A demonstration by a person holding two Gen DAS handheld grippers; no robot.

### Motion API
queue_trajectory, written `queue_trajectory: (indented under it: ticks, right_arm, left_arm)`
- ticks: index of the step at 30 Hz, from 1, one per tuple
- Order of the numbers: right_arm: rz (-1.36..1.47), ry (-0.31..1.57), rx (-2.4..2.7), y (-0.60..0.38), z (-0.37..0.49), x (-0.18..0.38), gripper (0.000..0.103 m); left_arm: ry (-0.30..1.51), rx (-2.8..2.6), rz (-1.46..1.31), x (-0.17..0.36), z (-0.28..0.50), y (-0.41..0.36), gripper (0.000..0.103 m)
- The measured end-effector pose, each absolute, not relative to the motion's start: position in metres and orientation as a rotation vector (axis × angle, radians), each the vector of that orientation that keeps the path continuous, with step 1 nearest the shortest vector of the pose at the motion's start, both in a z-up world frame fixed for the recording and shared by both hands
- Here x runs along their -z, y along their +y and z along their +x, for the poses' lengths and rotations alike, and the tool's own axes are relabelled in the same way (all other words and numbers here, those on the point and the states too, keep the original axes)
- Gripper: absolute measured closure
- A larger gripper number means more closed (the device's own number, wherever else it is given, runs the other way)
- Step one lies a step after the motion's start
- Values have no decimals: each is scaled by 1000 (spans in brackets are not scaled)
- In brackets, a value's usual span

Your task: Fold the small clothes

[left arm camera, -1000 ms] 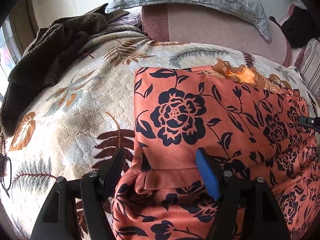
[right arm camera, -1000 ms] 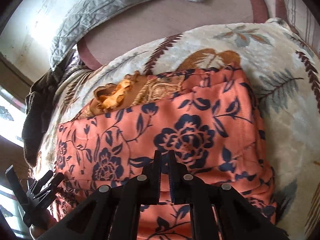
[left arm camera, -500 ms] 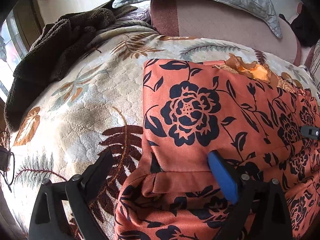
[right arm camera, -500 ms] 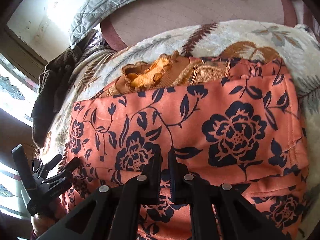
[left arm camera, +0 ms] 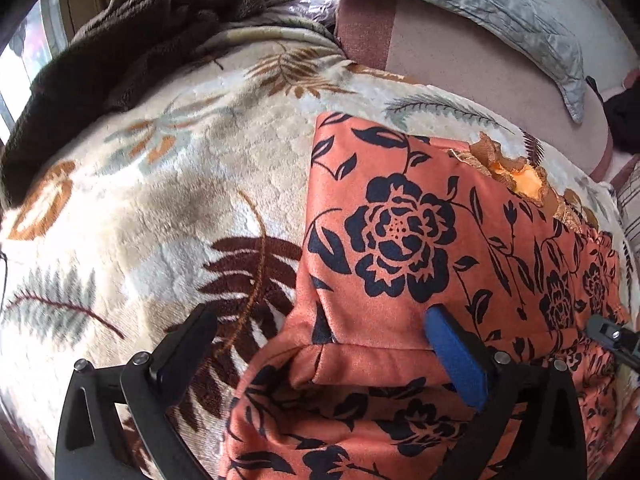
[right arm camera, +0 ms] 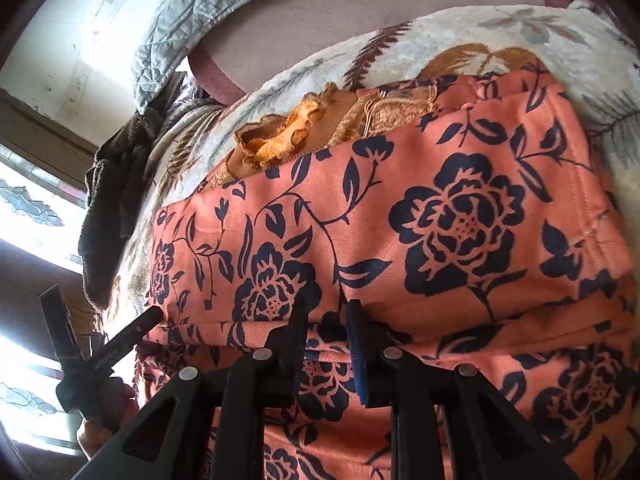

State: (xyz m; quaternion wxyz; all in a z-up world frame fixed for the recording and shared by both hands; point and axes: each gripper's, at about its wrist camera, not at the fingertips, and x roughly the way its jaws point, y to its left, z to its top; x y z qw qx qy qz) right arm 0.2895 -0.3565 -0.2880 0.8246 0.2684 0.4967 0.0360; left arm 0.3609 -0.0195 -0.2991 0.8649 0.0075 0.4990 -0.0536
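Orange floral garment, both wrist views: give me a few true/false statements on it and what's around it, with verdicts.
1. The garment lies on a leaf-print blanket. True.
2. A ruffled yellow piece shows at its far edge. True.
3. The garment's print is white polka dots. False: dark blue roses and leaves.
4. The left hand-held gripper is clamped shut on a sock. False: its jaws stand wide open, no sock in view.
5. A brown towel lies on top of the garment. False: it lies apart, by the window.

Daylight from a blown-out patterned glass window (right arm camera: 28, 248) at left; fisheye edges curve dark, left side slightly blurred.
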Motion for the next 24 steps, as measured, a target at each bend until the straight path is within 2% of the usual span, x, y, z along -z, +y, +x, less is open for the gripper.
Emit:
queue_trajectory:
  ticks: [3, 4, 5, 7, 11, 18, 24]
  right_arm:
    - [499, 1001, 27, -373, 269, 268, 75]
    - [490, 989, 58, -381, 264, 264, 68]
    - [502, 983, 89, -391, 259, 264, 45]
    - [570, 957, 156, -412, 251, 270, 16]
    - [611, 988, 179, -426, 251, 292, 20]
    - [603, 813, 138, -416, 203, 243, 20]
    - [626, 754, 148, -419, 129, 234, 20]
  left_arm:
    - [945, 68, 167, 285, 354, -27, 0]
    - [920, 51, 209, 283, 355, -28, 0]
    - [910, 34, 244, 284, 354, -29, 0]
    - [953, 19, 292, 295, 361, -29, 0]
    - [1020, 42, 226, 311, 365, -16, 0]
    - [1055, 58, 107, 293, 354, 15, 0]
    - [1015, 103, 98, 268, 311, 46, 0]
